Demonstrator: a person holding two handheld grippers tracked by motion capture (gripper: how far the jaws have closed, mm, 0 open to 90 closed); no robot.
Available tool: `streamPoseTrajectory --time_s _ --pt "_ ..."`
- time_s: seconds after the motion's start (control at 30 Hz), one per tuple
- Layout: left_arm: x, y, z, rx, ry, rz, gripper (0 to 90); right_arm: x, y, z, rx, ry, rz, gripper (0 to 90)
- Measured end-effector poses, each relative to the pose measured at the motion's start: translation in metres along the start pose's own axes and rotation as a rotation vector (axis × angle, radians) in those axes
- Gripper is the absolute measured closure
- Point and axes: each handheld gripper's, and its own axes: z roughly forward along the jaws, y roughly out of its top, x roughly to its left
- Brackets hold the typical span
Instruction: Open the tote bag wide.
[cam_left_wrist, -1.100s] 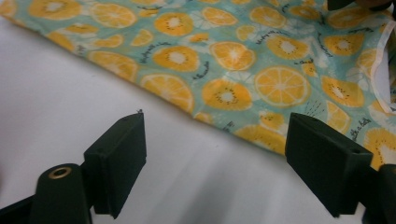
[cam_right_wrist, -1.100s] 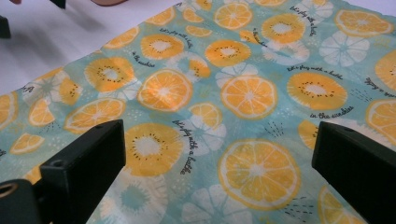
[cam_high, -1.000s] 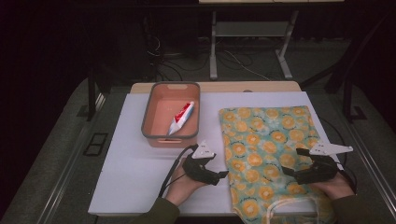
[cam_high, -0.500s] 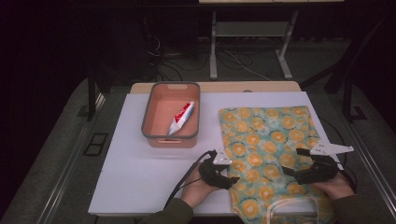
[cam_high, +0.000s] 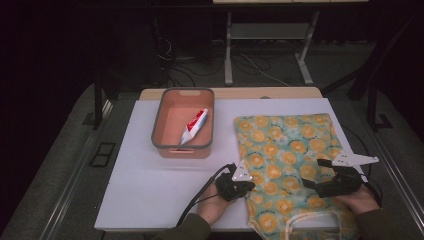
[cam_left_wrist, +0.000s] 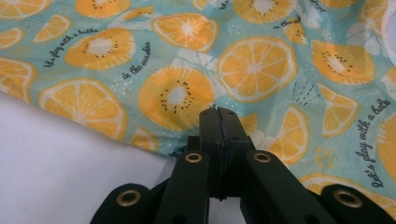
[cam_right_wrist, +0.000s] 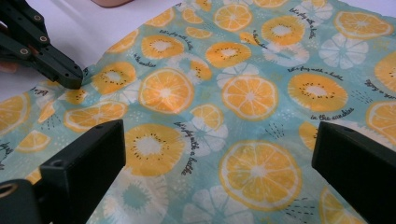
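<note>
Your forearms entered from the bottom edge of the high view, cut off at the sleeves, and the near end of the fabric bag (cam_high: 292, 165) with its pale handle loop ran partly out of frame. Whether the left gripper (cam_high: 248, 186) had actually pinched the cloth was hard to make out from above. In the left gripper view its two black jaws had just been closing and met flat against each other at the bag's left edge, with a small pucker of fabric at their tips, so they looked clenched on that edge.

Your right gripper (cam_high: 311, 184) hovered over the bag's right part, its jaws spread wide and released, with the cloth lying flat beneath them.

The bag lay on the right half of the white table (cam_high: 150, 175). It was thin, soft cloth in pale turquoise, printed with round orange slices and small script lettering.

Behind your left gripper stood a rectangular salmon-coloured tray (cam_high: 159, 120) with a grey rim. A red-and-white tube (cam_high: 194, 126) lay slanted inside it.
</note>
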Motion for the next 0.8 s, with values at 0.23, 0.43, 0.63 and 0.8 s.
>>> streamPoseTrajectory --time_s 0.23,0.43,0.63,0.8 --pt "0.016 0.004 -0.009 -0.005 0.069 0.002 90.0 0.0 0.002 -0.003 -0.02 -0.003 0.001 2.7" --pt "0.05 0.005 -0.015 -0.014 0.162 -0.041 90.0 0.0 0.002 -0.004 -0.023 -0.003 0.004 2.7" --pt "0.069 -0.001 -0.012 -0.008 0.205 -0.085 90.0 -0.001 0.002 -0.004 -0.019 -0.003 0.005 2.7" --pt "0.065 0.001 -0.019 -0.034 0.226 -0.091 70.0 -0.001 0.001 -0.003 -0.017 -0.004 0.004 2.7"
